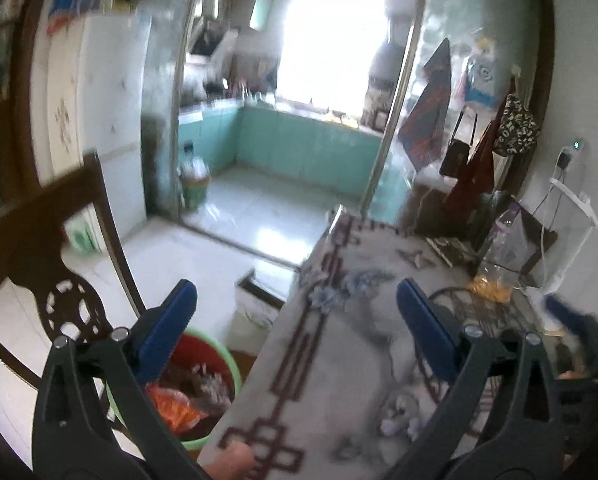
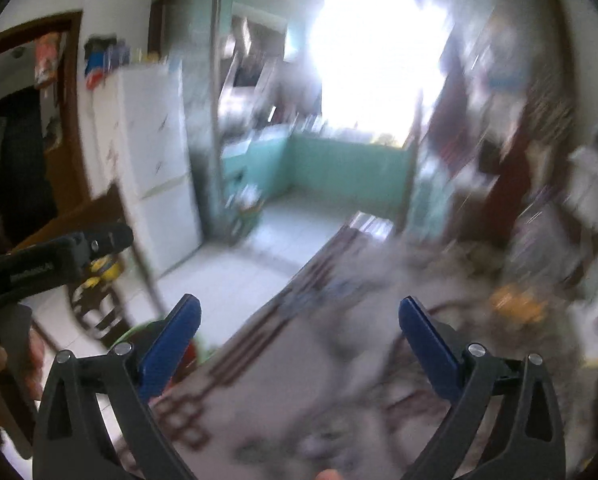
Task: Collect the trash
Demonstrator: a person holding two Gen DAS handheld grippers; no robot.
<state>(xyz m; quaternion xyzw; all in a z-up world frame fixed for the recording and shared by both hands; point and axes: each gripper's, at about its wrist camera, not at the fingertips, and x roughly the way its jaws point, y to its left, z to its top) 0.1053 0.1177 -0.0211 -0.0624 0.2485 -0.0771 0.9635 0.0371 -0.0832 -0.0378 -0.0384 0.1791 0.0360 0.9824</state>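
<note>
In the left wrist view my left gripper (image 1: 297,290) is open and holds nothing, above the near edge of a table with a patterned cloth (image 1: 339,344). Below its left finger, on the floor, stands a green basin with a red inside (image 1: 227,364); an orange wrapper (image 1: 175,408) and crumpled scraps lie in it. A crumpled tissue (image 1: 399,416) lies on the cloth near the right finger. My right gripper (image 2: 299,310) is open and holds nothing over the same table, in a blurred view. One of its blue fingers (image 1: 563,312) shows at the right of the left wrist view.
A dark wooden chair (image 1: 59,280) stands left of the basin. A small white bin (image 1: 255,308) sits on the floor by the table's edge. A plastic bottle (image 1: 503,236) and orange bits (image 1: 491,290) are at the table's far right. Beyond lies tiled floor, a white fridge (image 1: 111,120) and a kitchen doorway.
</note>
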